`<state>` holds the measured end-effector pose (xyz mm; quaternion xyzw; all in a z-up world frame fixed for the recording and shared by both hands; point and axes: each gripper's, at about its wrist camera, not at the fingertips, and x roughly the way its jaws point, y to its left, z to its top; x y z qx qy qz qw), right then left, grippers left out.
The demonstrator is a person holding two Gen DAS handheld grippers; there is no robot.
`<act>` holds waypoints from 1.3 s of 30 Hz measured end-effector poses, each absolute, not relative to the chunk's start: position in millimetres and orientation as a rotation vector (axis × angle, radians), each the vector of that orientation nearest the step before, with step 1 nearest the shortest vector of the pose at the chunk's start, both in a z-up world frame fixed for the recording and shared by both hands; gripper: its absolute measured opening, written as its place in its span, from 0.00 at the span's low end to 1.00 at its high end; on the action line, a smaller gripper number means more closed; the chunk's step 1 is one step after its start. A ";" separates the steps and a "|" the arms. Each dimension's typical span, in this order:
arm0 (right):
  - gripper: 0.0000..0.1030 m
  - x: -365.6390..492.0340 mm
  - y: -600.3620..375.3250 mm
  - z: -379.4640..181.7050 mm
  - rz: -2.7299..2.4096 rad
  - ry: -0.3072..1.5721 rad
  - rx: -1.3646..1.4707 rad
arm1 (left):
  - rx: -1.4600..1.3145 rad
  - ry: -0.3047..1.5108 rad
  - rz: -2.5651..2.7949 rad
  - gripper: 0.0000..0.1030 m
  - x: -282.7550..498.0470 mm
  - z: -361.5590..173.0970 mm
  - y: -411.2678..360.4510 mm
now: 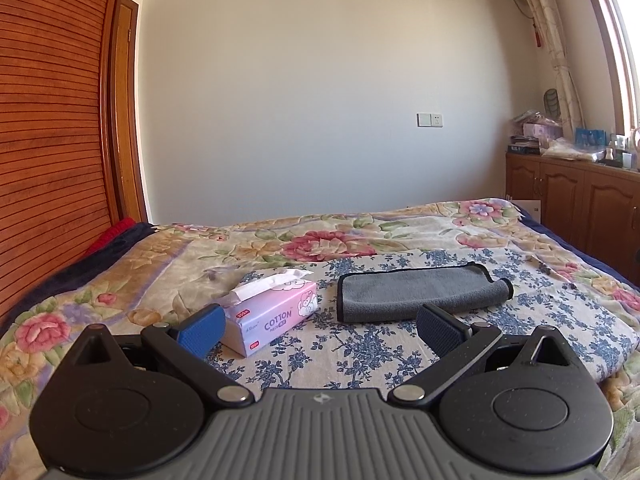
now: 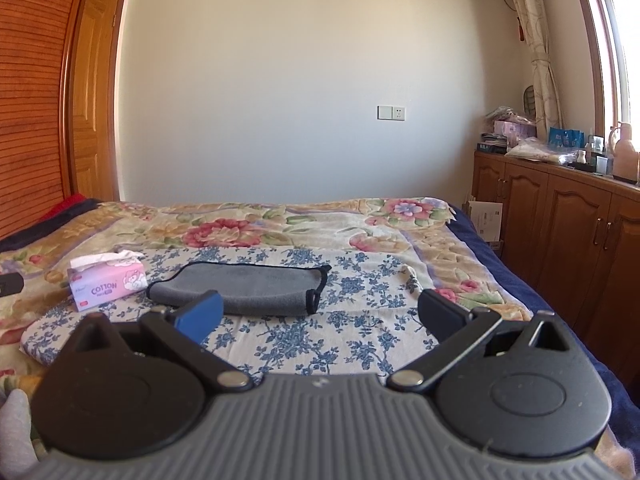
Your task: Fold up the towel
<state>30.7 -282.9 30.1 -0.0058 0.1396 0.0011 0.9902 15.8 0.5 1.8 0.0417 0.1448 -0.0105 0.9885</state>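
Observation:
A grey towel (image 1: 416, 290) with a dark trim lies folded over on a blue-flowered cloth (image 1: 360, 344) on the bed; it also shows in the right wrist view (image 2: 248, 290). My left gripper (image 1: 320, 330) is open and empty, held just short of the towel's near edge. My right gripper (image 2: 320, 316) is open and empty, with its left blue pad (image 2: 200, 316) overlapping the towel's near edge in the picture. Neither gripper touches the towel.
A pink tissue pack (image 1: 272, 310) stands left of the towel, close to my left gripper's left pad; it also shows in the right wrist view (image 2: 106, 284). A wooden cabinet (image 2: 568, 232) with clutter lines the right wall. A slatted headboard (image 1: 48, 160) is at left.

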 end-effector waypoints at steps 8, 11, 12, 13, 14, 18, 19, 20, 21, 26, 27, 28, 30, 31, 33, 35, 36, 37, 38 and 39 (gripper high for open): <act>1.00 30.6 -282.8 30.5 0.002 0.279 -0.015 | 0.091 0.287 -0.025 1.00 15.0 1.5 -0.2; 1.00 30.6 -283.0 30.8 0.003 0.280 -0.016 | 0.089 0.287 -0.024 1.00 14.8 1.3 -0.6; 1.00 30.4 -283.1 30.7 0.003 0.280 -0.016 | 0.090 0.288 -0.024 1.00 14.7 1.3 -0.6; 1.00 30.4 -283.1 30.7 0.002 0.280 -0.016 | 0.091 0.288 -0.024 1.00 14.6 1.2 -0.7; 1.00 30.4 -283.3 30.8 0.003 0.280 -0.016 | 0.091 0.288 -0.025 1.00 14.6 1.3 -0.5; 1.00 30.5 -283.0 30.6 0.002 0.280 -0.016 | 0.090 0.288 -0.024 1.00 14.7 1.2 -0.6; 1.00 30.6 -283.0 30.6 0.002 0.280 -0.016 | 0.090 0.287 -0.024 1.00 14.6 1.2 -0.6; 1.00 30.6 -283.4 30.7 0.002 0.280 -0.016 | 0.090 0.287 -0.024 1.00 14.6 1.3 -0.6; 1.00 30.2 -283.2 30.3 0.002 0.279 -0.016 | 0.090 0.287 -0.024 1.00 14.7 1.3 -0.5; 1.00 30.1 -283.7 30.6 0.000 0.281 -0.018 | 0.090 0.287 -0.023 1.00 14.6 1.2 -0.5; 1.00 29.8 -283.7 30.7 -0.001 0.279 -0.018 | 0.090 0.287 -0.023 1.00 14.5 1.2 -0.5; 1.00 29.6 -284.3 31.0 -0.002 0.279 -0.018 | 0.089 0.288 -0.024 1.00 14.5 1.2 -0.5; 1.00 29.4 -284.3 30.5 -0.003 0.278 -0.019 | 0.091 0.287 -0.024 1.00 14.6 1.3 -0.6; 1.00 29.2 -284.9 30.8 -0.003 0.278 -0.019 | 0.092 0.286 -0.024 1.00 14.3 1.2 -0.8; 1.00 29.5 -284.6 30.6 -0.003 0.278 -0.019 | 0.091 0.287 -0.024 1.00 14.1 1.1 -1.0; 1.00 29.3 -285.4 30.7 -0.004 0.276 -0.017 | 0.091 0.287 -0.023 1.00 14.0 1.1 -1.0; 1.00 29.3 -285.0 30.6 -0.005 0.276 -0.018 | 0.090 0.287 -0.023 1.00 13.9 1.1 -0.9; 1.00 29.0 -285.8 30.8 -0.005 0.276 -0.017 | 0.090 0.286 -0.023 1.00 13.7 1.1 -1.0; 1.00 28.9 -286.3 30.9 -0.005 0.275 -0.016 | 0.091 0.286 -0.023 1.00 13.8 1.1 -1.1; 1.00 29.4 -285.5 30.9 -0.006 0.274 -0.016 | 0.091 0.287 -0.024 1.00 14.1 1.1 -0.9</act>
